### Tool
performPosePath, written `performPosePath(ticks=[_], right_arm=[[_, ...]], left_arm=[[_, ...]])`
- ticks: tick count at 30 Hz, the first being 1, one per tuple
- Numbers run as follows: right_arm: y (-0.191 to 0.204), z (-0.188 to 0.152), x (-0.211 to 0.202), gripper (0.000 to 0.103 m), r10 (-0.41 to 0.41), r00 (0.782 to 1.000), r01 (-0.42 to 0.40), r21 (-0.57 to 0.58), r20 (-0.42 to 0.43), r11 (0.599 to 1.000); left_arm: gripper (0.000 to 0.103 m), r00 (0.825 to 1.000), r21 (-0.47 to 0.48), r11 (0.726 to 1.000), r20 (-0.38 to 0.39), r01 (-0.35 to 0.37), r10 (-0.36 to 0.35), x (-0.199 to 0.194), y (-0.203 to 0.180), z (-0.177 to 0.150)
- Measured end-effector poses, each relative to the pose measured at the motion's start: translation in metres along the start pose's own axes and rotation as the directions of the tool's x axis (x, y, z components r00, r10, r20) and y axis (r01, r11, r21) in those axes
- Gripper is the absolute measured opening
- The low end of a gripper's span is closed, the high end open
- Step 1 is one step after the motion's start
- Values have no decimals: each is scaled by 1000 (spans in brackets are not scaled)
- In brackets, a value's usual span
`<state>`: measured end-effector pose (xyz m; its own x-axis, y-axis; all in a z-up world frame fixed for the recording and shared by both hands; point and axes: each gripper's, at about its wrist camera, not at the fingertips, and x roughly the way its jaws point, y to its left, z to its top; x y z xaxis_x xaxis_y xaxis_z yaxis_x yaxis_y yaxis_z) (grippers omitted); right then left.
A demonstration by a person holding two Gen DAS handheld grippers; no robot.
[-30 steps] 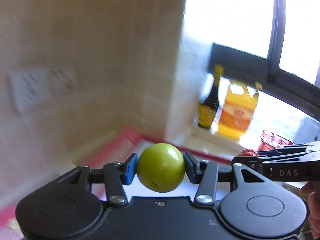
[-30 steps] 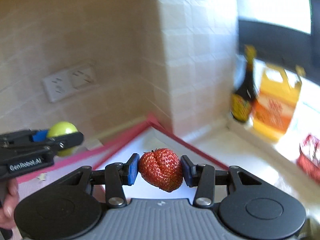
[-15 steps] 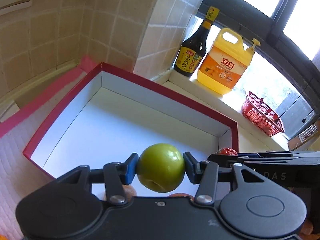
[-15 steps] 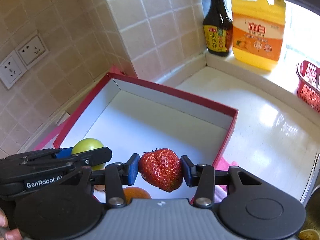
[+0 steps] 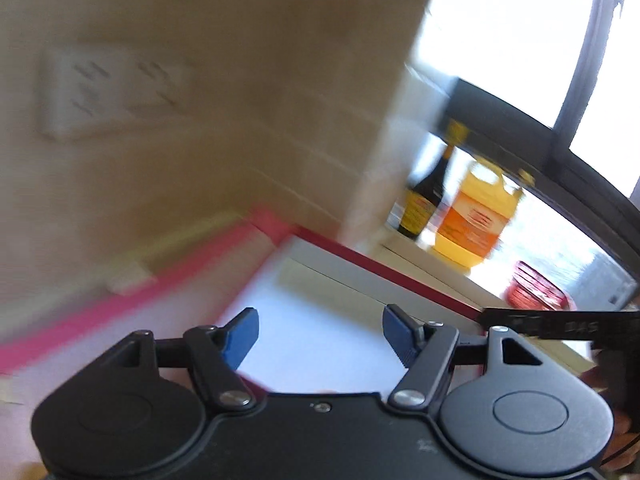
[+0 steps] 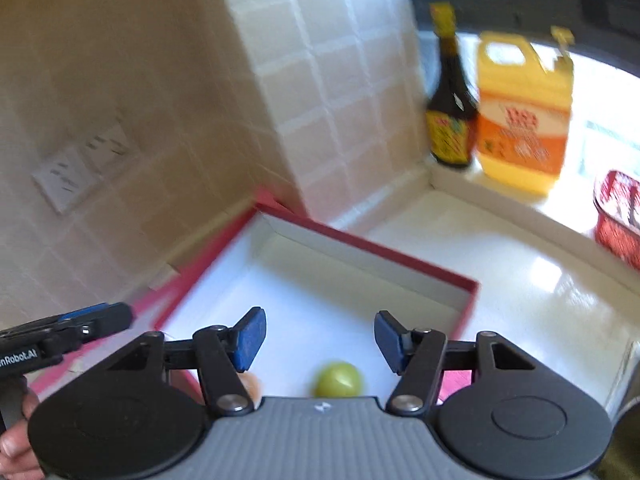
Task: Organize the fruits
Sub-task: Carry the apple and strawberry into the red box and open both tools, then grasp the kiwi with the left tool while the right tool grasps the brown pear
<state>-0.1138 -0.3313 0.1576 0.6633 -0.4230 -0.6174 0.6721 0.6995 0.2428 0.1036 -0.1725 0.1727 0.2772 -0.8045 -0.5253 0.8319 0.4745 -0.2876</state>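
Observation:
Both views are blurred by motion. My left gripper is open and empty above the red-rimmed white box. My right gripper is open and empty above the same box. A green apple lies on the white box floor just below my right gripper. An orange fruit shows partly behind my right gripper's left finger. The strawberry is not in view. The left gripper also shows in the right wrist view at far left, and the right gripper in the left wrist view at right.
A dark sauce bottle and a yellow detergent jug stand on the window ledge. A red basket sits at the right. Tiled walls with a socket plate rise behind the box. A pink mat lies under the box.
Both grippers have opened and let go of their fruit: the green apple now lies in the box, the strawberry is out of sight. Both cameras have tilted upward toward the wall.

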Motion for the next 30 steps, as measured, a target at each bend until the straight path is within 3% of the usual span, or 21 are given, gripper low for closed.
performPosePath(ticks=[4,8,9,12,13,16,17,20,21,22,27,29,30], right_arm=[[40,6,-21,62,95,995,-92,-103,31,990],[88,7,-36,62,184,982,-172,-205,41,963],[99,7,-38,62,210,977,-197,-227,36,954],[131,3,-35,62,274,962,-263,-274,3,925],[142,1,-31,62,291,957,-283,-294,-17,913],[167,-3,-15,62,341,935,-354,-343,-100,870],[176,-6,-7,62,355,925,-380,-364,-136,851],[200,-17,17,62,344,912,-409,-437,-222,801],[207,-25,26,63,333,910,-413,-466,-248,782],[213,-31,36,63,321,904,-424,-492,-284,760],[234,-75,81,63,235,869,-468,-570,-435,675],[238,-93,90,63,205,863,-477,-609,-463,634],[239,-100,94,63,192,859,-484,-631,-474,607]], left_arm=[[81,989,10,992,83,-123,121,-66,29,12],[81,951,-24,967,175,-254,254,-135,53,15],[81,935,-36,955,198,-295,296,-150,58,13],[82,844,-46,893,309,-447,438,-198,66,1],[82,832,-58,884,314,-464,458,-208,71,-3],[82,827,-100,869,273,-484,491,-225,90,-13],[82,816,-109,854,256,-509,519,-226,96,-16],[82,756,-142,794,246,-591,607,-224,108,-30],[83,755,-153,791,238,-592,611,-221,113,-34],[83,767,-162,798,222,-580,602,-217,119,-39],[84,894,-188,882,39,-432,446,-152,142,-77],[84,911,-192,891,-63,-411,407,-118,149,-93],[84,907,-185,888,-90,-421,412,-106,150,-99]])
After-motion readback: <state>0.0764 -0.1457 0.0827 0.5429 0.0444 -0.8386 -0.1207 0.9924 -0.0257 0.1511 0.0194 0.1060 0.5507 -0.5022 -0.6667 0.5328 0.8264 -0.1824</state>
